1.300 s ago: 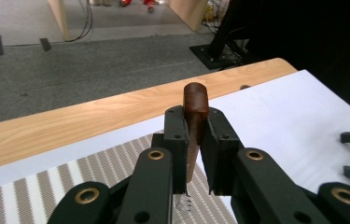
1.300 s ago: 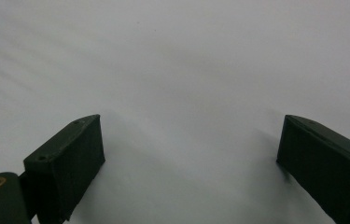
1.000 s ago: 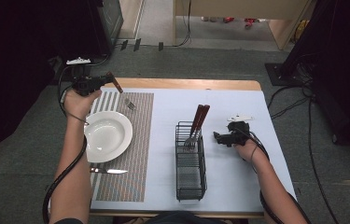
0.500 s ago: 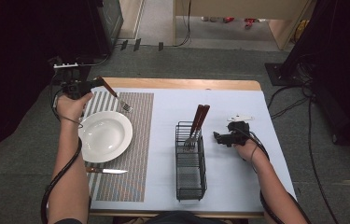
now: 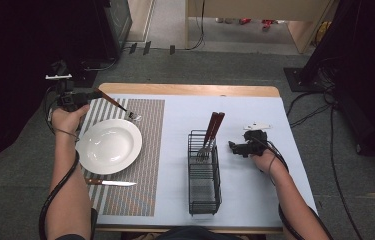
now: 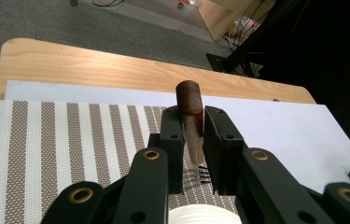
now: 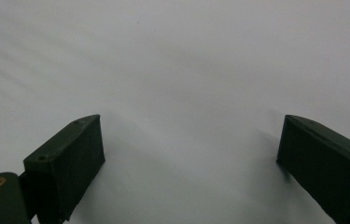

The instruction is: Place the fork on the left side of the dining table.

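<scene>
My left gripper (image 5: 91, 95) is at the table's far left corner, shut on the brown handle of a fork (image 5: 120, 106). The fork slants down to the right, its tines low over the striped placemat (image 5: 147, 135), just beyond the white plate (image 5: 109, 146). In the left gripper view the handle (image 6: 189, 109) stands between the pads, with the tines below and the plate rim (image 6: 200, 214) at the bottom edge. My right gripper (image 5: 234, 148) rests on the white table cover to the right of the wire basket (image 5: 204, 192). It is open (image 7: 189, 140) with nothing between its fingers.
A knife (image 5: 110, 183) lies on the placemat in front of the plate. The black wire basket holds brown-handled cutlery (image 5: 214, 127) leaning at its far end. The table's wooden far edge (image 5: 190, 90) borders the white cover. Cables and dark furniture surround the table.
My left hand has carried the fork to the left and lower, bringing its tines down near the mat beside the plate. The right hand has stayed put.
</scene>
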`<state>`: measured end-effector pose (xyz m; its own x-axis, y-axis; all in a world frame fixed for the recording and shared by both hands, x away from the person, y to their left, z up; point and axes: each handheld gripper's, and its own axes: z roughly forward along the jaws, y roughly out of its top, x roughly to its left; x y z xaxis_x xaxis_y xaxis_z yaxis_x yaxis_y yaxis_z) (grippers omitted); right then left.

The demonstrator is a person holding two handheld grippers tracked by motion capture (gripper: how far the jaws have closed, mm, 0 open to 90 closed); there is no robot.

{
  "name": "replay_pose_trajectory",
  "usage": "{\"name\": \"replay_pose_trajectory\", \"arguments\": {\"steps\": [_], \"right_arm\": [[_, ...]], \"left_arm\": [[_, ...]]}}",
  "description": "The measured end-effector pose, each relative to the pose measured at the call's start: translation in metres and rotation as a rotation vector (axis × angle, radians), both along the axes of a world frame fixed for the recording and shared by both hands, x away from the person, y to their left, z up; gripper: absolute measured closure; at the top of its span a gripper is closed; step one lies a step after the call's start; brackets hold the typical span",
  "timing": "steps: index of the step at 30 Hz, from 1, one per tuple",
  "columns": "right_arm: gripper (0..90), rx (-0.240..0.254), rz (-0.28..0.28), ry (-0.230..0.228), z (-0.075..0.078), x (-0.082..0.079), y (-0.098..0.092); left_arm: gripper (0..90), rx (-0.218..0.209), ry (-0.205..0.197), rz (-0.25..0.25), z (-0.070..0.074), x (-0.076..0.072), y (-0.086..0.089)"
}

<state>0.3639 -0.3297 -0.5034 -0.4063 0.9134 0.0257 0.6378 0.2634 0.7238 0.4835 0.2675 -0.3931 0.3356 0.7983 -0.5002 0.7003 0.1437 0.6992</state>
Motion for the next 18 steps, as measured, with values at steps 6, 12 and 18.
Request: {"name": "replay_pose_trajectory", "arguments": {"steps": [6,12,18], "right_arm": [[6.6,0.000,0.000,0.000,0.000,0.000,0.000],[6.7,0.000,0.000,0.000,0.000,0.000,0.000],[6.6,0.000,0.000,0.000,0.000,0.000,0.000]], "left_arm": [[78.5,-0.006,0.004,0.006,-0.005,-0.001,0.005],[78.0,-0.017,0.019,0.013,-0.011,0.000,0.011],[76.6,-0.007,0.035,0.029,-0.019,0.000,0.017]]}}
